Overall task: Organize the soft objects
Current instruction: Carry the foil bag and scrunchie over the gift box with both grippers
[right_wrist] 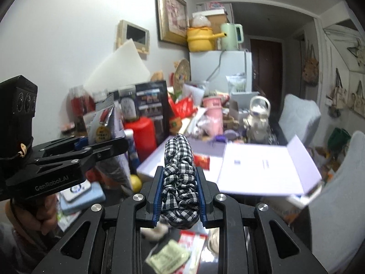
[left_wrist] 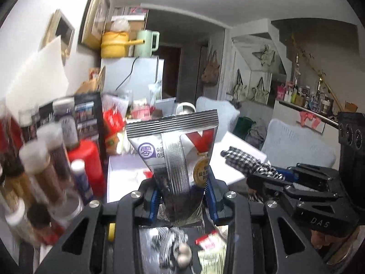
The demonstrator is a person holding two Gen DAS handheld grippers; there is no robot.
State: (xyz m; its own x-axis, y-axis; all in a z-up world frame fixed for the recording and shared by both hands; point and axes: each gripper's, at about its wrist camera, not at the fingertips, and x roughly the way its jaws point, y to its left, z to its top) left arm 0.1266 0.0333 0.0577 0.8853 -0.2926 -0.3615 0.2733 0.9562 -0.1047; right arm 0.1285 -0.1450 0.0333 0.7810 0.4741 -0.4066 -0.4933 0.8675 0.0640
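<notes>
My left gripper [left_wrist: 182, 196] is shut on a silver foil snack packet [left_wrist: 175, 155] with a red V and a gold seal, held upright above the table. My right gripper [right_wrist: 180, 196] is shut on a black-and-white checked fabric scrunchie [right_wrist: 180, 173], held up in the air. In the left wrist view the right gripper [left_wrist: 262, 175] shows at the right with the scrunchie [left_wrist: 244, 157] sticking out. In the right wrist view the left gripper [right_wrist: 91, 146] shows at the left with the packet [right_wrist: 102, 123]. An open pale purple box [right_wrist: 182, 157] lies ahead with its lid [right_wrist: 262, 166] flapped open to the right.
The table is crowded: a red canister [right_wrist: 143, 134], bottles [left_wrist: 41, 164], a black box [right_wrist: 150, 100], a pink cup [right_wrist: 213, 107], a white teapot [right_wrist: 257, 116]. A white fridge [right_wrist: 228, 68] stands behind. Grey chairs [right_wrist: 298, 114] are at the right. Small packets [right_wrist: 168, 258] lie below the grippers.
</notes>
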